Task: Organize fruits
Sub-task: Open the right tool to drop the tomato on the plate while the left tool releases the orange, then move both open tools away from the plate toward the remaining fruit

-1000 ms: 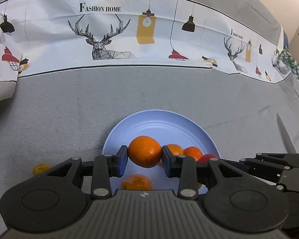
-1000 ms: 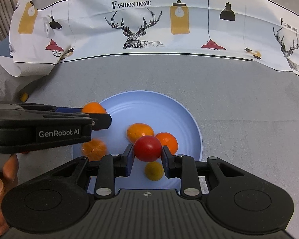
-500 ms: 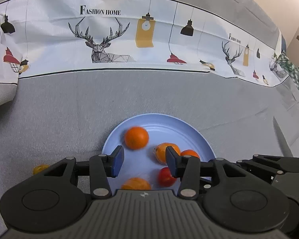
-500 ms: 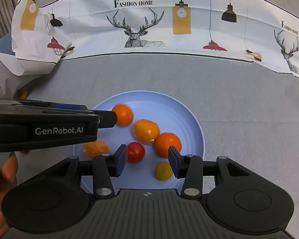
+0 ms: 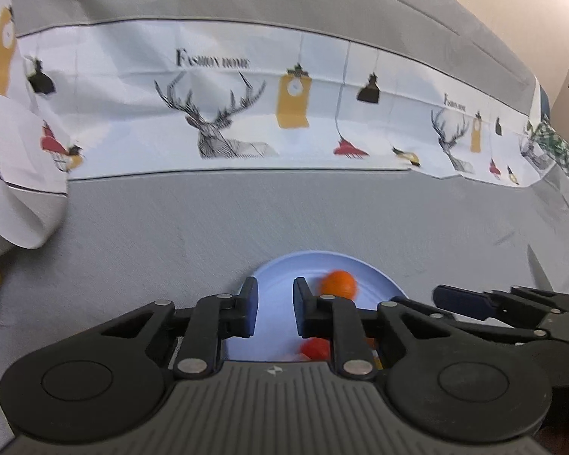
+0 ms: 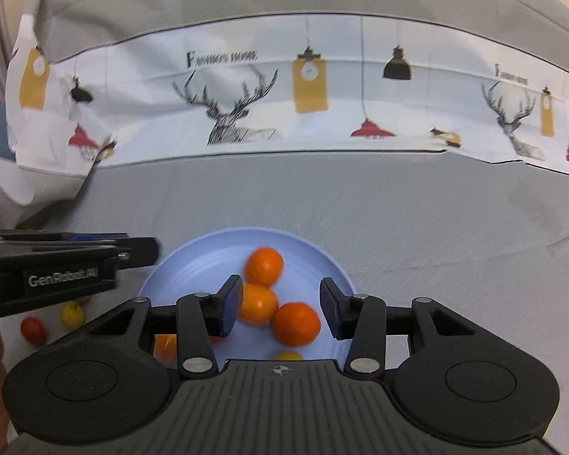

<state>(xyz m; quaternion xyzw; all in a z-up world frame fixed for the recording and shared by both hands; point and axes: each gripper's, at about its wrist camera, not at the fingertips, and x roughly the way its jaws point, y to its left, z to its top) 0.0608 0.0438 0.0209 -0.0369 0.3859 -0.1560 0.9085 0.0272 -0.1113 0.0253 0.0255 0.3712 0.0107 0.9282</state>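
the blue plate (image 6: 208,261) sits low in the middle of the right wrist view on a grey cloth (image 6: 398,208), with a white printed runner (image 6: 322,121) of deer and lamps across the upper part of the frame. three oranges lie bunched on the plate: the far orange (image 6: 264,266), blurred, the middle orange (image 6: 258,303) just below it, and the near orange (image 6: 296,324) to the lower right, each touching its neighbour. a small yellow fruit (image 6: 289,356) peeks out at the plate's near edge. at the lower left, off the plate on the cloth, lie a red fruit (image 6: 33,330) and a yellow one (image 6: 72,314). the right gripper (image 6: 280,305) hangs above the plate with its jaws apart and nothing pinched between them. the left gripper (image 5: 275,309), in its own view, has jaws that have just been closing; they stand a little apart, with only bare plate showing in the narrow gap. a blurred orange (image 5: 337,283) lies just past its right finger.
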